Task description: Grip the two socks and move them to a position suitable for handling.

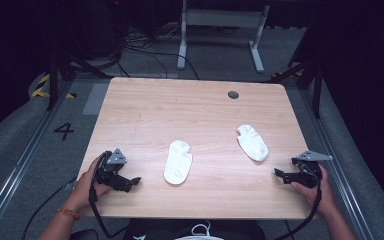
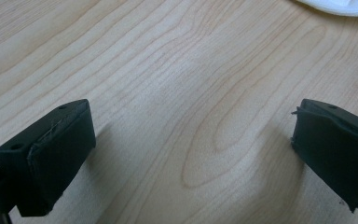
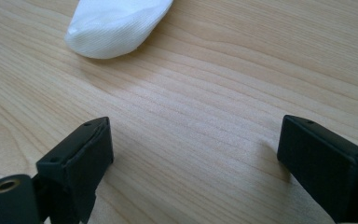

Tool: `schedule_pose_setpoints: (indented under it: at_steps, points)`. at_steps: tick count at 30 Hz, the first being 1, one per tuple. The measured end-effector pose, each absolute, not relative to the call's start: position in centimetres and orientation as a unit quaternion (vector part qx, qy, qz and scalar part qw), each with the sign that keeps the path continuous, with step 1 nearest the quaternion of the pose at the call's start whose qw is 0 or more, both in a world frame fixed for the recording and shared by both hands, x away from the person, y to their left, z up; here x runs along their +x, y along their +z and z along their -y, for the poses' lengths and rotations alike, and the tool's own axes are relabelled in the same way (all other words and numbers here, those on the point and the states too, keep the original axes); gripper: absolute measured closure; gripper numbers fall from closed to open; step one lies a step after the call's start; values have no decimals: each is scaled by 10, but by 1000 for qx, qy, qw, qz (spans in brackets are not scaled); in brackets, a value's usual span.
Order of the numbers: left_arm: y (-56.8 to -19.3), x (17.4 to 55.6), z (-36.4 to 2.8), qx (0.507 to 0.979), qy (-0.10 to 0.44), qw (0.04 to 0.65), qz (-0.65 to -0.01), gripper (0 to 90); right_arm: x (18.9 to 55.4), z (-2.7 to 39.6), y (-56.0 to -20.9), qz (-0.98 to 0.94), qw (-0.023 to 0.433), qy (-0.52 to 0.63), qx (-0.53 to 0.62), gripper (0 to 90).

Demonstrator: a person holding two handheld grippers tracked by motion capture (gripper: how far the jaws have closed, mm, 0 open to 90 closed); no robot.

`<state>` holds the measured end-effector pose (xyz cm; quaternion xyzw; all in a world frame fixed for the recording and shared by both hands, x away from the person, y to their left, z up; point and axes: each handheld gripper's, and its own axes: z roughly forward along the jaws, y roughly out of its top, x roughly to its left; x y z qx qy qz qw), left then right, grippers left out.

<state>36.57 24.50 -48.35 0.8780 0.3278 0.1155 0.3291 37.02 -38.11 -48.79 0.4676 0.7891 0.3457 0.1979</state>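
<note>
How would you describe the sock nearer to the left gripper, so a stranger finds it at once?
On the wooden table, look near the front edge, left of the middle. That white sock lies almost straight front to back, while the other sock lies farther right and slanted.

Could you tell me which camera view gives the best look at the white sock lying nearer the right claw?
The high view: there the right sock shows whole, lying flat on the table, apart from the right claw. The right gripper view catches just one rounded end beyond its open jaws. The white edge in the left gripper view looks like the other sock.
</note>
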Motion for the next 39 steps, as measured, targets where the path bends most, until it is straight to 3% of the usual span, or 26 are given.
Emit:
schedule_pose_setpoints:
  at_steps: [12, 18, 22, 25, 39]
  points:
    - [-482, 367, -235, 880, 119, 323, -328, 5, 370, 381, -488, -789, 198, 346, 468, 107]
    - [-476, 360, -219, 883, 113, 314, -331, 165, 369, 381, -488, -789, 200, 344, 469, 110]
    - [-474, 353, -207, 899, 93, 321, -282, 184, 370, 381, -488, -788, 199, 345, 470, 110]
    - [-467, 344, -189, 901, 74, 359, -232, 199, 371, 381, -488, -789, 199, 345, 468, 110]
    - [-462, 349, -145, 910, 61, 368, -181, 241, 371, 381, -488, -788, 198, 345, 469, 112]
